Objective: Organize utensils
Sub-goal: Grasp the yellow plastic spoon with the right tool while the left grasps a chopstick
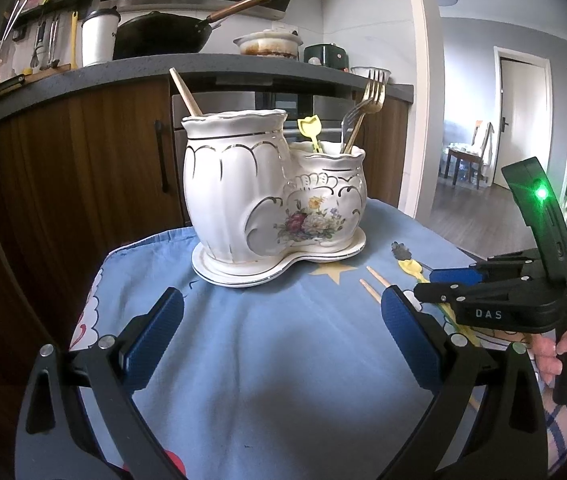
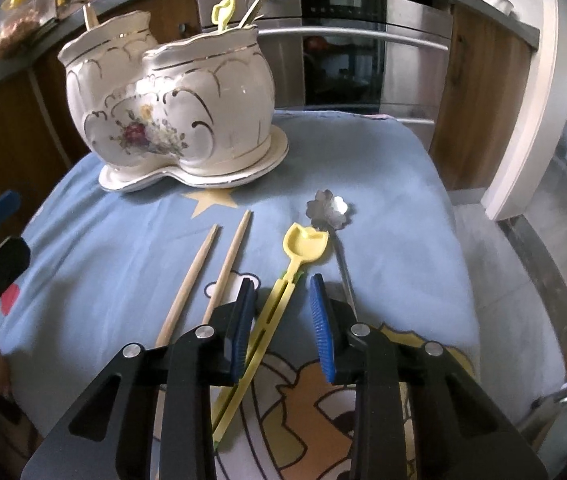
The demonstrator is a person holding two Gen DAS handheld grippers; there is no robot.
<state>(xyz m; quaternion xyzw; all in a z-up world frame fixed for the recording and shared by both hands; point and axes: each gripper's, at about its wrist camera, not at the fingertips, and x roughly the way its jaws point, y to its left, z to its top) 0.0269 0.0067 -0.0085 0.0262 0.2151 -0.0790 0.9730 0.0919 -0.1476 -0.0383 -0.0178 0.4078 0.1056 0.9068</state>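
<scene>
The two-pot ceramic holder stands near the tabletop's far edge on the blue cloth. Toward the right edge lie two chopsticks, a yellow tulip spoon and a flower-headed metal spoon. The left gripper hangs over bare cloth, fingers spread. The right gripper straddles the yellow spoon's handle, fingers narrowed, not yet pinching.
</scene>
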